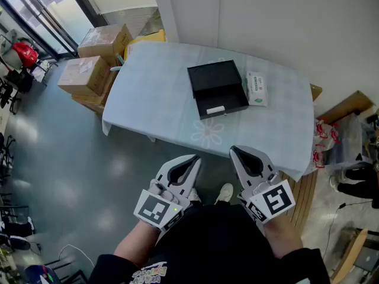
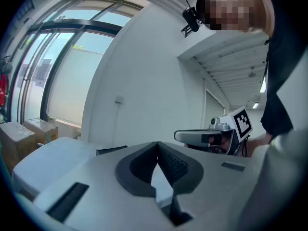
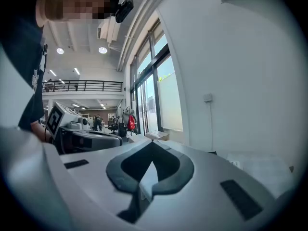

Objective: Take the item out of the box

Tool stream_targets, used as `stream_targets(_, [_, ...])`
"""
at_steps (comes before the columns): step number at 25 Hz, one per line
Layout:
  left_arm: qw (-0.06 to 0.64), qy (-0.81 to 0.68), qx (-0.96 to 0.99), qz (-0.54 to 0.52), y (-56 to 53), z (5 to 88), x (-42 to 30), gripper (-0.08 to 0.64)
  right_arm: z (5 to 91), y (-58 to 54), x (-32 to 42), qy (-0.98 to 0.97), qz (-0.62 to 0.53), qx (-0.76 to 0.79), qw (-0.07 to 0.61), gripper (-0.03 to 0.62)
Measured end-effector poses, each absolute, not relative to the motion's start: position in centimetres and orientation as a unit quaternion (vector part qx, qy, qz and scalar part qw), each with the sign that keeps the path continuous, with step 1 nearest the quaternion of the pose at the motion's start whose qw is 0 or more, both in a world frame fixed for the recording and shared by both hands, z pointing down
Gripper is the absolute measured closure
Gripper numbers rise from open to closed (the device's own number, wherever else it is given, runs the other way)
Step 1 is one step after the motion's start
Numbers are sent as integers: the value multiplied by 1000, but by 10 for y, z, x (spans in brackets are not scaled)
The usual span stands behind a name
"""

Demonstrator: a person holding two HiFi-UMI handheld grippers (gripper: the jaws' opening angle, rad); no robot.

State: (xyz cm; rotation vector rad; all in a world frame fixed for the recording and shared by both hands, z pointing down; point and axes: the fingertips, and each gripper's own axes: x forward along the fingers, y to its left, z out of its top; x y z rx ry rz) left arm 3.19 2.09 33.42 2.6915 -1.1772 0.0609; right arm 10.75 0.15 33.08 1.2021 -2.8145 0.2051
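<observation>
Black box (image 1: 217, 89) sits open on the table (image 1: 151, 102), a small white item (image 1: 215, 109) inside, near edge. Left gripper (image 1: 194, 158) and right gripper (image 1: 233, 149): jaws together, empty, near side.

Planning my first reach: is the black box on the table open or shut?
Open: the black box has its lid folded back, and a small white item shows inside it.

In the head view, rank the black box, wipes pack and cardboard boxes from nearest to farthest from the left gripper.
1. Black box, ahead, slightly right.
2. Wipes pack, just right of the box.
3. Cardboard boxes, far left.
</observation>
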Motion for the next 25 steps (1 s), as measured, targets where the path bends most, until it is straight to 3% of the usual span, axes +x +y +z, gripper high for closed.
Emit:
stream_targets(20, [99, -388, 916, 17, 27, 331, 17, 552, 321, 0, 84, -923, 28, 383, 34, 578])
stream_targets(25, [102, -385, 917, 12, 27, 332, 3, 552, 322, -4, 70, -922, 23, 385, 37, 503])
